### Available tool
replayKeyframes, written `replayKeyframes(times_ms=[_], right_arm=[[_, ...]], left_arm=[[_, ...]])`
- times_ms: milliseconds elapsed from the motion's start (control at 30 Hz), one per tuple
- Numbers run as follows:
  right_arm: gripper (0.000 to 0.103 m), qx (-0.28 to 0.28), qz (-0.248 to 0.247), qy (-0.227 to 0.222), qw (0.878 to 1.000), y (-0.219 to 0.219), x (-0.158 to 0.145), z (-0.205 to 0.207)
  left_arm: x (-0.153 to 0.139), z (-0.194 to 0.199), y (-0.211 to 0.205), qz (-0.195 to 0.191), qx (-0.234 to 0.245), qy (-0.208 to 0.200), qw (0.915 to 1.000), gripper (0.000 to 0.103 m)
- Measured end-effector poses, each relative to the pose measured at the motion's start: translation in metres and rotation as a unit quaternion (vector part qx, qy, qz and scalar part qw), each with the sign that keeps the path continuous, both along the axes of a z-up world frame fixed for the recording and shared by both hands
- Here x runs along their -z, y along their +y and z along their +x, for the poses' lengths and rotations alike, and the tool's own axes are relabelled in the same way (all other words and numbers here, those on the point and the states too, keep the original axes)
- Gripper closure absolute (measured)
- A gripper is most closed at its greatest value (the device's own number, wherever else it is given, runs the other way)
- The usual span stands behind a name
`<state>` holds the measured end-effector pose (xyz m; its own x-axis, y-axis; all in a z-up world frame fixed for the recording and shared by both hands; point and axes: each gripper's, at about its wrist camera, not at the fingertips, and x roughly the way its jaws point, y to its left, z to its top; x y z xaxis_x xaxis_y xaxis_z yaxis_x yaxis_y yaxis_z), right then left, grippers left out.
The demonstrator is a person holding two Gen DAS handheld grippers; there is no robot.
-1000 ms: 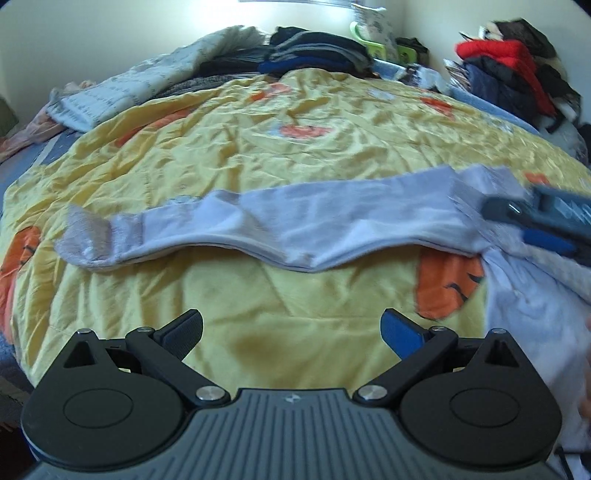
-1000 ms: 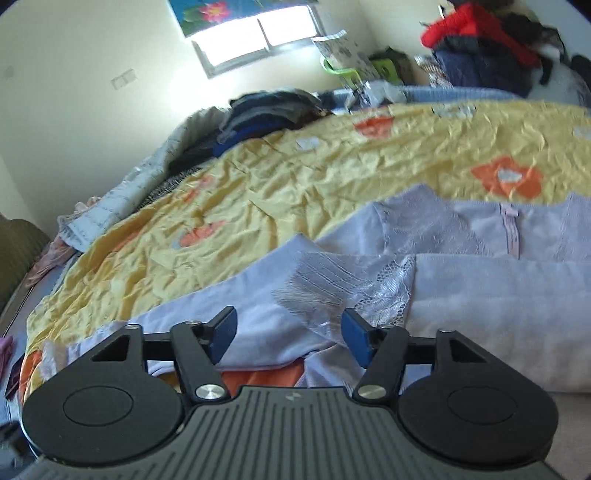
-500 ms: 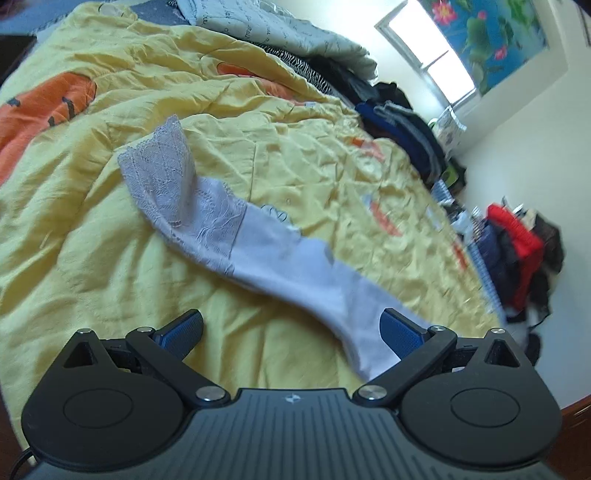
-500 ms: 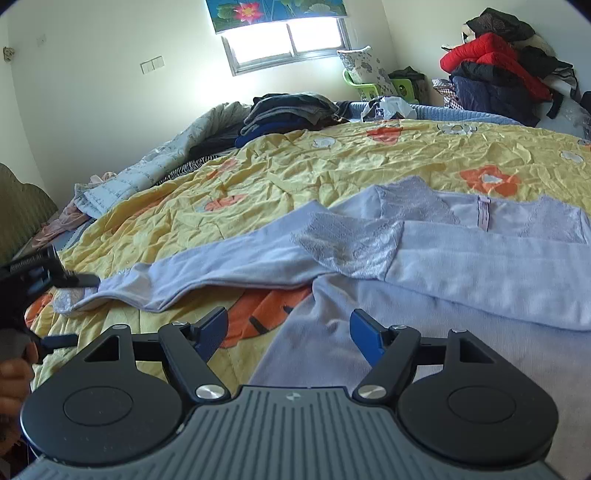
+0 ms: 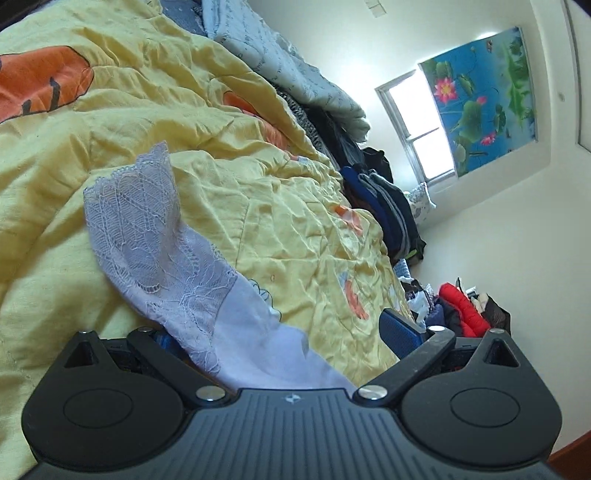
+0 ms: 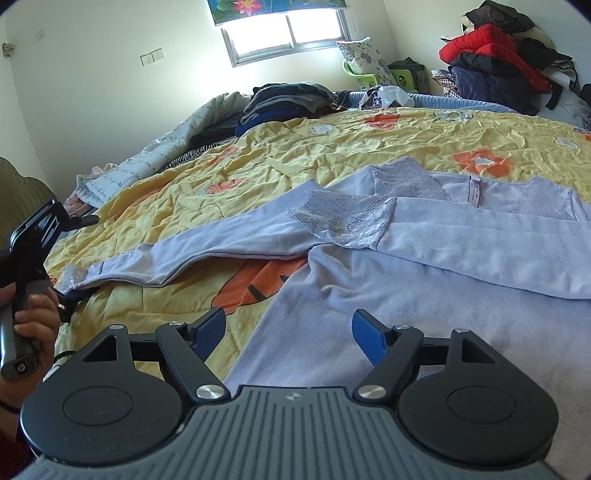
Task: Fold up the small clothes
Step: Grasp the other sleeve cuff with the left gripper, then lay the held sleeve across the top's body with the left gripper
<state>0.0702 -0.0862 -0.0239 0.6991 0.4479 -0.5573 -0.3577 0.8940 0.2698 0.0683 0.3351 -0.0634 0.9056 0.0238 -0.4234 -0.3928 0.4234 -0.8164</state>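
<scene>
Sleeve [image 5: 192, 280] now lies between closing left gripper [image 5: 280, 332] fingers.

The left gripper [image 5: 275, 334], jaws closing but not yet pressing, straddles the pale lilac lace-cuffed sleeve [image 5: 177, 269], which runs toward ten o'clock over the crumpled yellow quilt with orange patches [image 5: 258, 192]. A bright window [image 5: 417, 122] sits at two o'clock.

The left wrist camera, rolled sideways, sits close over the lace cuff [image 5: 147, 236]; the right looks level across the bed; both catch the window [image 6: 288, 33].
</scene>
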Motion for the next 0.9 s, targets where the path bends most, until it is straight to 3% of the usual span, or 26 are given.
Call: replayKeyframes(times_ms=[167, 233, 267, 333, 433, 533, 633, 767, 900], right_arm=[[0.024, 0.005, 0.005, 0.001, 1.0, -0.01, -0.002, -0.006], [0.023, 0.007, 0.005, -0.001, 1.0, -0.014, -0.003, -0.009], [0.023, 0.009, 0.006, 0.0, 1.0, -0.017, -0.002, -0.009], [0.023, 0.015, 0.008, 0.003, 1.0, -0.022, 0.0, -0.009], [0.023, 0.023, 0.01, 0.007, 1.0, -0.03, 0.004, -0.007], [0.023, 0.038, 0.013, 0.012, 0.999, -0.04, 0.008, -0.007], [0.023, 0.051, 0.019, 0.014, 0.998, -0.05, 0.011, -0.007], [0.022, 0.066, 0.025, 0.014, 0.997, -0.061, 0.013, -0.009], [0.022, 0.077, 0.028, 0.013, 0.997, -0.072, 0.013, -0.012]], left_arm=[[0.016, 0.004, 0.006, -0.05, 0.001, 0.022, 0.9985, 0.074], [0.022, 0.005, 0.006, -0.049, 0.004, 0.033, 0.9982, 0.092], [0.023, 0.005, 0.004, -0.04, 0.004, 0.041, 0.9984, 0.096], [0.019, 0.004, -0.002, -0.008, 0.003, 0.043, 0.999, 0.098], [0.002, 0.005, -0.019, 0.07, 0.001, 0.05, 0.9963, 0.099], [-0.019, 0.006, -0.038, 0.141, 0.006, 0.042, 0.9891, 0.1], [-0.042, 0.011, -0.062, 0.212, 0.015, 0.032, 0.9766, 0.1], [-0.063, 0.019, -0.093, 0.274, 0.034, 0.011, 0.961, 0.1], [-0.076, 0.031, -0.121, 0.303, 0.054, -0.005, 0.9516, 0.1]])
